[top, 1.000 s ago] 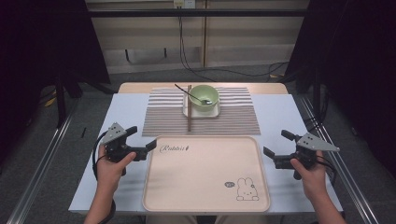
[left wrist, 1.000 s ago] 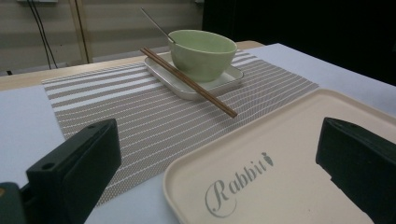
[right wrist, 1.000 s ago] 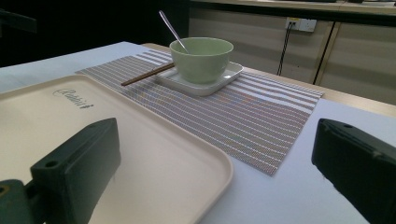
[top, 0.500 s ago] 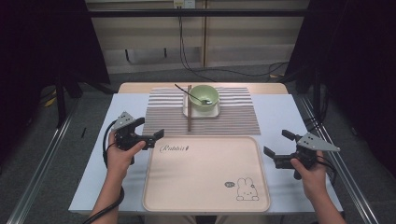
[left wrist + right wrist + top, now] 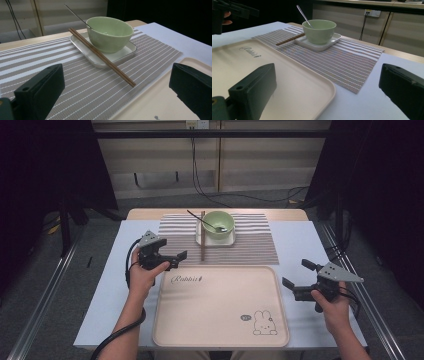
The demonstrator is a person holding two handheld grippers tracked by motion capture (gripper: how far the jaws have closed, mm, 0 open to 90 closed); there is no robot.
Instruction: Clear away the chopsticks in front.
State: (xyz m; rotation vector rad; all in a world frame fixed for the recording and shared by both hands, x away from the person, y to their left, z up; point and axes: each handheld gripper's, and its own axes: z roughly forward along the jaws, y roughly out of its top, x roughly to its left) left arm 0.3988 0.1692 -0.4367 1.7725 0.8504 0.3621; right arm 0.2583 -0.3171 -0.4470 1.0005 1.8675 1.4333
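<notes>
Both grippers' jaws apart, empty; your left gripper (image 5: 172, 260) nears chopsticks (image 5: 101, 55): thin, stiff, slippery, so pinch mid-length, near the plate (image 5: 82, 46) edge

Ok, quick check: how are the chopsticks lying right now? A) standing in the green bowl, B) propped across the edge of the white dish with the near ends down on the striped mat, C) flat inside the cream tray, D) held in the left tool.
B: the chopsticks lean over the white dish rim beside the green bowl, their near ends resting on the striped mat.

Bare mat (image 5: 82, 92) before L gripper (image 5: 172, 260); chopsticks (image 5: 101, 56), bowl (image 5: 110, 32) block beyond, prob.
</notes>
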